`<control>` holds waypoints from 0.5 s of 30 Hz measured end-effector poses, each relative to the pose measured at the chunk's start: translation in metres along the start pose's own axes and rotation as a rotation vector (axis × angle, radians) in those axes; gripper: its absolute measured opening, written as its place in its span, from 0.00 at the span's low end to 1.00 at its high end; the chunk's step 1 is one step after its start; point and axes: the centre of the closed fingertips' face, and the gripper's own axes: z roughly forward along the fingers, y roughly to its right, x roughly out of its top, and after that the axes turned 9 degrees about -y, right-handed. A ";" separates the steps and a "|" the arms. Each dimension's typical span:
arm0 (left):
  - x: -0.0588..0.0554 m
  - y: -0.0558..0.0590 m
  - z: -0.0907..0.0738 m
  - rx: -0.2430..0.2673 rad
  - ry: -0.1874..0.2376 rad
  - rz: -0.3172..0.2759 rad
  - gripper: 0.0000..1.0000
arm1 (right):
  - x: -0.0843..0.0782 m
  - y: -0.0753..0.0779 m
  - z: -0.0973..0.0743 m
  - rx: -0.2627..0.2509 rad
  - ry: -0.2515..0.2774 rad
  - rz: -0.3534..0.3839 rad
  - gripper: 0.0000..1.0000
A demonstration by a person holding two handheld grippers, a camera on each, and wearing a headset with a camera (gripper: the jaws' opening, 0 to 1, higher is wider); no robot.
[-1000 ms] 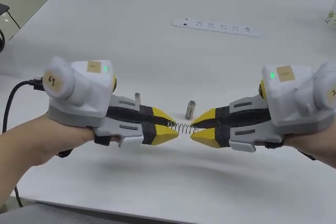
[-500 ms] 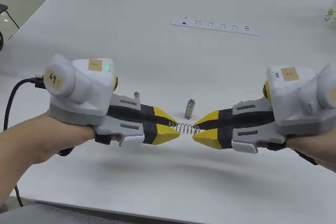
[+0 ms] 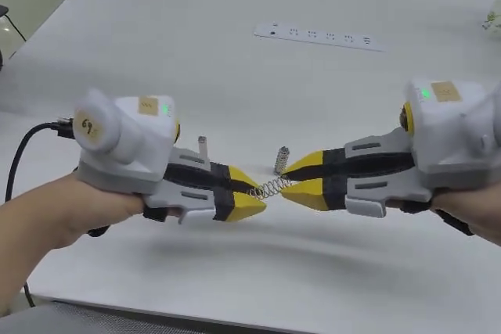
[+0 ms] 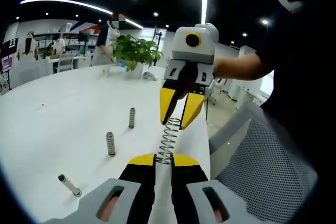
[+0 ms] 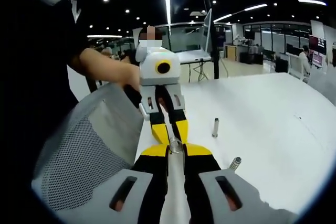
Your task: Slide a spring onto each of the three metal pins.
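Right gripper now higher than left gripper, jaws of both pinching the tilted spring.

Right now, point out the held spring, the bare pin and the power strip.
held spring (image 3: 270, 187): head view, on its middle coils.
bare pin (image 3: 203, 146): head view, on its upright shaft.
power strip (image 3: 319, 37): head view, on the middle of its top face.

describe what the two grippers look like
The left gripper and the right gripper each have a white boxy top with a green light and a tan sticker, a grey body, and black jaws ending in yellow pointed tips. A black cable leaves the back of the left one, whose round white knob carries a handwritten mark. The person wears a dark top.
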 end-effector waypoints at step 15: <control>0.003 0.001 0.002 -0.005 0.006 0.006 0.02 | 0.020 -0.006 0.009 -0.001 0.005 -0.082 0.08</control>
